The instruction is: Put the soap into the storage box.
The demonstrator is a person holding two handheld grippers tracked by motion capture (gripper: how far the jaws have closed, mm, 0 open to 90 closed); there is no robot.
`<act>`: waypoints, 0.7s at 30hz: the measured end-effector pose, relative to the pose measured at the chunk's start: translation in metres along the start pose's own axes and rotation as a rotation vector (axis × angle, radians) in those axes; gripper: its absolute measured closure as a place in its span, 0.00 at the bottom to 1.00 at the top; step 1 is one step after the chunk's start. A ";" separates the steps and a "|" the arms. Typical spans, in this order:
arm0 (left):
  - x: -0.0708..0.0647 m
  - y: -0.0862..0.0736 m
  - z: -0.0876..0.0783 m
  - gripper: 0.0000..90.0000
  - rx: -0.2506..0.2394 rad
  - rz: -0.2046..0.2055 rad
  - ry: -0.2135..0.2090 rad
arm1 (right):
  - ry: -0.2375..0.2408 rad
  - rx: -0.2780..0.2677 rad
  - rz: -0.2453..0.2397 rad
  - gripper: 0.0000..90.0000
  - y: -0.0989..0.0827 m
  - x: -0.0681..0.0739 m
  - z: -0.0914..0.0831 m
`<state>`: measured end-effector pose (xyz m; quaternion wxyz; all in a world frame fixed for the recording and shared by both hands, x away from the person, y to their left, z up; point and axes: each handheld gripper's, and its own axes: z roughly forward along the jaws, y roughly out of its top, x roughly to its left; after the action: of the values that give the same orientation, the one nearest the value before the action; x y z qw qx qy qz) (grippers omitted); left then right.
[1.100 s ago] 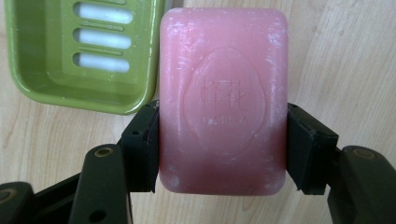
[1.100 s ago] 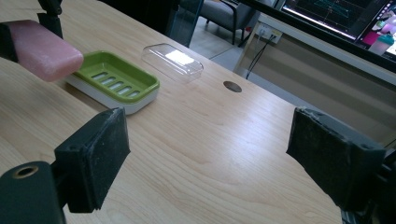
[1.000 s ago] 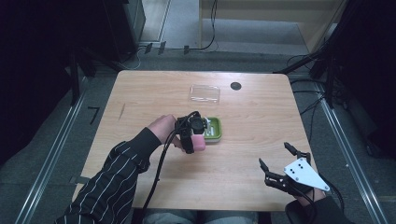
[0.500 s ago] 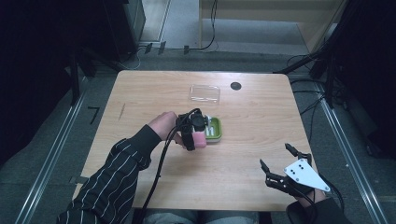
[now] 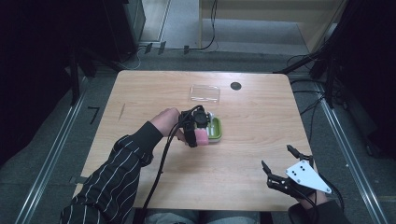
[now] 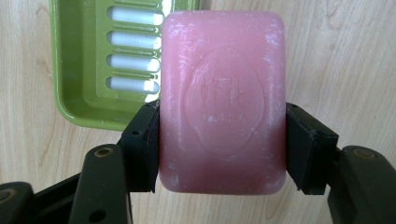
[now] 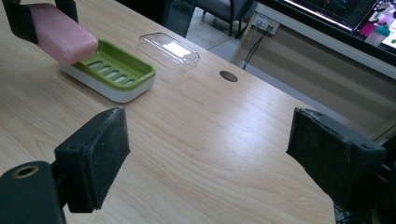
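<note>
While the left claw [image 6: 223, 149] clamps one pink soap bar [image 6: 223, 100] at centre frame, its oval emblem legible nowhere but the left gripper view yet too faint to read, one green slotted dish [image 6: 79, 70] sits upper left, and the right claw [image 7: 208, 154] gapes empty over the desk [image 7: 205, 140], one clear lid [image 7: 169, 50] beyond.

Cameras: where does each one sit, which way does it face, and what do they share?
High view: above the table's near side, looking forward and down; striped sleeve, left gripper, right gripper.
Left gripper view: on the left gripper, looking down on the pink soap bar clamped between its jaws, over the green soap dish.
Right gripper view: low, facing across the table; open jaws.
Shared: soap, dish, and, in the high and right gripper views, the clear lid.
</note>
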<state>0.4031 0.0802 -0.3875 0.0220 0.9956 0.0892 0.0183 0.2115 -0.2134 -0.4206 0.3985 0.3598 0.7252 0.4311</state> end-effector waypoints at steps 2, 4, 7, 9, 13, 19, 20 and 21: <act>0.001 0.001 0.001 0.43 -0.006 -0.001 0.002 | 0.000 0.003 -0.001 0.14 0.000 0.000 0.000; 0.002 0.001 0.001 0.43 -0.004 -0.003 0.001 | -0.001 0.004 -0.002 0.14 -0.001 0.000 -0.001; 0.005 0.002 0.000 0.43 -0.001 -0.001 0.004 | -0.005 0.004 0.001 0.14 -0.001 0.000 -0.002; 0.006 0.002 0.001 0.43 -0.009 -0.003 0.004 | -0.006 0.006 0.000 0.14 -0.001 0.000 -0.002; 0.010 0.004 0.001 0.43 -0.006 0.001 0.005 | -0.008 0.007 -0.004 0.14 -0.002 -0.001 -0.003; 0.014 0.005 0.001 0.43 -0.008 0.002 0.009 | -0.016 0.009 0.000 0.14 -0.002 -0.001 -0.004; 0.014 0.005 0.001 0.43 -0.008 0.002 0.009 | -0.016 0.009 -0.001 0.14 -0.002 -0.001 -0.005; 0.015 0.005 0.001 0.43 -0.010 -0.002 0.010 | -0.017 0.009 -0.002 0.14 -0.002 -0.001 -0.005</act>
<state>0.4184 0.0776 -0.3879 0.0266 0.9953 0.0901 0.0236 0.2072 -0.2169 -0.4210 0.4033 0.3646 0.7240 0.4246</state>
